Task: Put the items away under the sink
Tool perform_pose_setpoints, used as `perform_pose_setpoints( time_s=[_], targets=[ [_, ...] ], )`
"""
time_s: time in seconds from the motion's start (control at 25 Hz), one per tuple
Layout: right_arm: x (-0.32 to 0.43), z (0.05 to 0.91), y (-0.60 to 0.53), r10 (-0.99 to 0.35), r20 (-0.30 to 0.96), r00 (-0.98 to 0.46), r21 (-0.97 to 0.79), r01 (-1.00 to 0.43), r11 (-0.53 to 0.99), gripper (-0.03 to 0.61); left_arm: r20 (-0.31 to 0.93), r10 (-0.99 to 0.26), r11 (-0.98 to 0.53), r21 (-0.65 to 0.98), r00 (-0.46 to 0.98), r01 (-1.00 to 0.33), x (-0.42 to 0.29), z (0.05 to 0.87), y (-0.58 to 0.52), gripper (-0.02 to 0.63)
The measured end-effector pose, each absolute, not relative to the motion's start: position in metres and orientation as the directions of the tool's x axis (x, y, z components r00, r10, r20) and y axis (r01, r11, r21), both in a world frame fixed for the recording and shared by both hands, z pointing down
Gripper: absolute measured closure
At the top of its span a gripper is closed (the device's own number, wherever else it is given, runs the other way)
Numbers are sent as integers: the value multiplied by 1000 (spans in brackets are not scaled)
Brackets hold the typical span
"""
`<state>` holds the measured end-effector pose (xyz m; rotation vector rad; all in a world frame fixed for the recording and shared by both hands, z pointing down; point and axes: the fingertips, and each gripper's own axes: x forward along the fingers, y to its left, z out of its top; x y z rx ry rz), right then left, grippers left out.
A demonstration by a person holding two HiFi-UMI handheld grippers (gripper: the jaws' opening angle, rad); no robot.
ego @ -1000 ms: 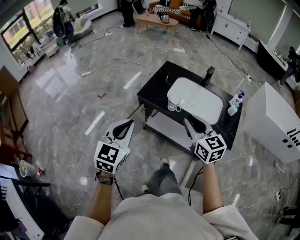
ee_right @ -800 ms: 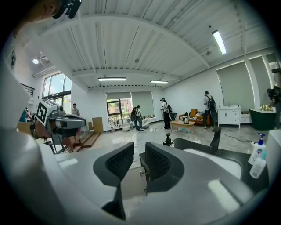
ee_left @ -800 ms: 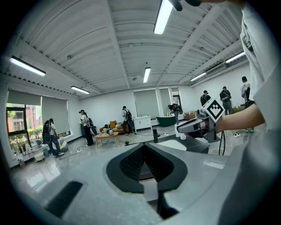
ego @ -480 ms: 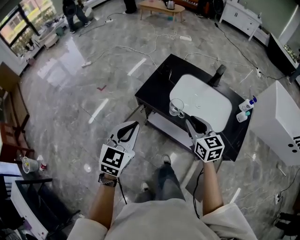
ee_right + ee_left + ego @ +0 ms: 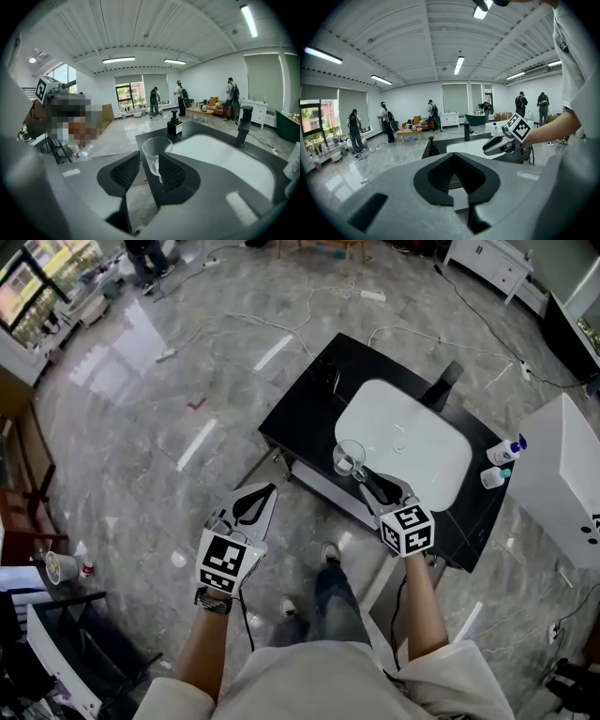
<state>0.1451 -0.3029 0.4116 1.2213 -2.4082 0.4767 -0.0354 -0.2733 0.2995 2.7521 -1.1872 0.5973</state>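
Note:
A clear glass mug [image 5: 349,458] stands on the near left rim of the white sink basin [image 5: 403,442], set in a black table [image 5: 309,409]. My right gripper [image 5: 366,474] is open just short of the mug. In the right gripper view the mug [image 5: 154,152] shows through the gap between the right gripper's [image 5: 149,159] jaws, slightly beyond them. My left gripper [image 5: 264,491] hangs over the floor left of the table, shut and empty. In its own view the left gripper [image 5: 451,157] has its pads meeting. A white shelf [image 5: 319,486] lies under the sink.
A black faucet [image 5: 442,382] rises behind the basin and a small black item [image 5: 330,379] stands at the table's far corner. Two bottles [image 5: 504,449] sit at the table's right end beside a white cabinet [image 5: 567,484]. Cables cross the floor. People stand far off.
My right gripper has advanced toward the glass mug. The left gripper has held roughly the same spot, and the head view has tipped closer over the table.

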Motion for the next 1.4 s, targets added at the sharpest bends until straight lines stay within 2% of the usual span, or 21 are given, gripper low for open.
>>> perform_pose_setpoints(
  time_s=[0.6, 0.92, 1.4],
  targets=[
    [148, 480, -322, -545, 592, -593, -147, -745, 651, 440, 451, -644, -703, -32, 617, -710, -19, 342, -301, 615],
    [142, 484, -324, -558, 571, -602, -184, -757, 627, 466, 460, -635, -703, -11, 621, -711, -15, 350, -303, 615],
    [127, 489, -322, -526, 566, -635, -218, -731, 647, 469, 467, -639, -693, -5, 611, -721, -25, 353, -299, 615]
  ],
)
